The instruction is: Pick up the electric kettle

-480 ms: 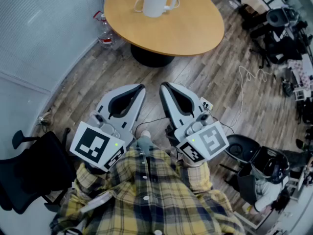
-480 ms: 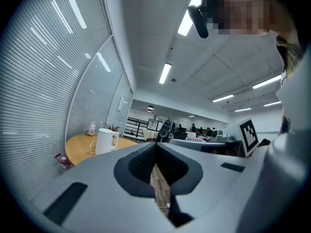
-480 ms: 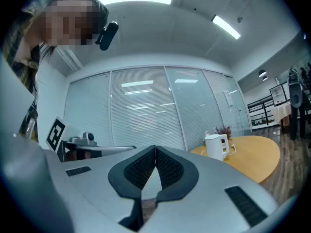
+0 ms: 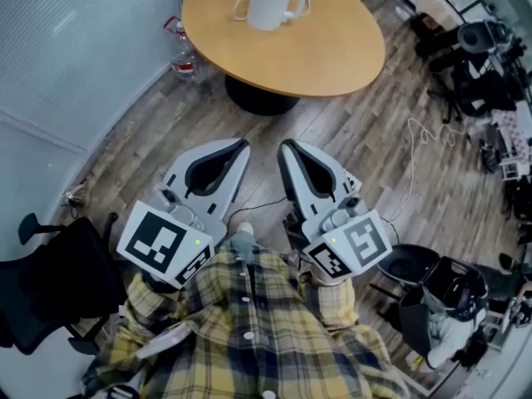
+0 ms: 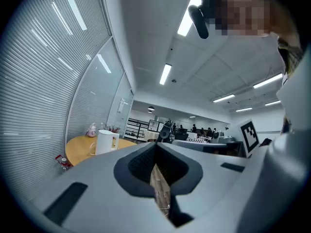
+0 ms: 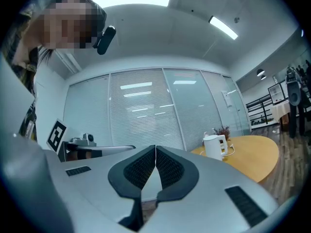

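Note:
The white electric kettle point(image 4: 273, 0) stands upright at the far side of a round wooden table point(image 4: 332, 52), its cord trailing beside it. Both grippers are held level, side by side, close to the person's body and well short of the table. The left gripper point(image 4: 242, 145) is shut with nothing in it, and so is the right gripper point(image 4: 284, 145). In the left gripper view the kettle point(image 5: 104, 142) shows small at the left, beyond the shut left gripper point(image 5: 156, 145). In the right gripper view the kettle point(image 6: 214, 146) sits at the right on the table point(image 6: 255, 154), past the shut right gripper point(image 6: 155, 147).
A plastic bottle point(image 4: 181, 55) stands on the wood floor by the table's base. A black office chair point(image 4: 46, 281) is at the left by the glass wall with blinds. More chairs and equipment point(image 4: 478, 73) crowd the right, with a white cable point(image 4: 414, 152) and a black bin point(image 4: 411, 266).
The head view has shifted slightly. Both grippers stay side by side and shut, and the kettle has not moved on the table.

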Action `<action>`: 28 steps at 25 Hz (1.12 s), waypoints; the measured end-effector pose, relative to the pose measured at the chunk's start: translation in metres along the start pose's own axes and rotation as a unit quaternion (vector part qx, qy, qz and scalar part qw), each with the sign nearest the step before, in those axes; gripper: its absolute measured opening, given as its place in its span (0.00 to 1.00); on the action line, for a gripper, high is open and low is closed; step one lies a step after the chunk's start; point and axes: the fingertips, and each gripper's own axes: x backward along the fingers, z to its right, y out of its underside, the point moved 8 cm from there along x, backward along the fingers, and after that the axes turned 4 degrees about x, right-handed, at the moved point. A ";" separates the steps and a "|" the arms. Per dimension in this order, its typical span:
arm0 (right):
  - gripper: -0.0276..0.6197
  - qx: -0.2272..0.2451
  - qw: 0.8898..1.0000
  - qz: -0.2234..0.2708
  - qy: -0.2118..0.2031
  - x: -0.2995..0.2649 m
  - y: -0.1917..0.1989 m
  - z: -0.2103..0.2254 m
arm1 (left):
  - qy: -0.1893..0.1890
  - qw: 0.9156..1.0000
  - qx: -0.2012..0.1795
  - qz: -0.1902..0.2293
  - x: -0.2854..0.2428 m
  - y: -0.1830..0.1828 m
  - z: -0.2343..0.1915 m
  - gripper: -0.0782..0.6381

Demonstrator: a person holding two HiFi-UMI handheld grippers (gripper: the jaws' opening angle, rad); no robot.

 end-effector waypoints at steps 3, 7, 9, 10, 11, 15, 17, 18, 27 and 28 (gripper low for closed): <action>0.09 -0.005 1.000 -0.001 0.000 0.007 0.001 0.005 | -0.003 1.000 0.001 0.002 -0.003 0.001 0.004 0.11; 0.09 -0.007 1.000 -0.002 -0.007 0.016 0.000 0.012 | -0.006 1.000 -0.001 0.006 -0.010 0.002 0.013 0.11; 0.09 -0.008 1.000 -0.001 -0.012 0.021 -0.001 0.015 | -0.006 1.000 0.000 0.009 -0.013 0.004 0.019 0.11; 0.09 -0.006 1.000 -0.002 -0.013 0.024 -0.001 0.017 | -0.006 1.000 0.000 0.011 -0.015 0.005 0.022 0.11; 0.09 -0.003 1.000 -0.002 -0.014 0.027 -0.001 0.019 | -0.006 1.000 0.001 0.013 -0.017 0.006 0.025 0.11; 0.09 0.005 1.000 -0.004 -0.018 0.038 -0.004 0.030 | -0.010 1.000 -0.001 0.014 -0.024 0.009 0.040 0.11; 0.09 0.005 1.000 -0.004 -0.022 0.043 -0.006 0.035 | -0.013 1.000 -0.002 0.014 -0.027 0.010 0.046 0.11; 0.09 0.005 1.000 -0.005 -0.024 0.044 -0.006 0.036 | -0.015 1.000 -0.003 0.014 -0.027 0.011 0.048 0.11; 0.09 0.000 0.999 -0.016 -0.037 0.015 0.000 0.040 | -0.028 0.999 0.003 0.019 -0.030 0.006 0.021 0.11; 0.09 0.000 0.999 -0.017 -0.036 0.009 0.001 0.041 | -0.028 0.999 0.004 0.019 -0.032 0.005 0.014 0.11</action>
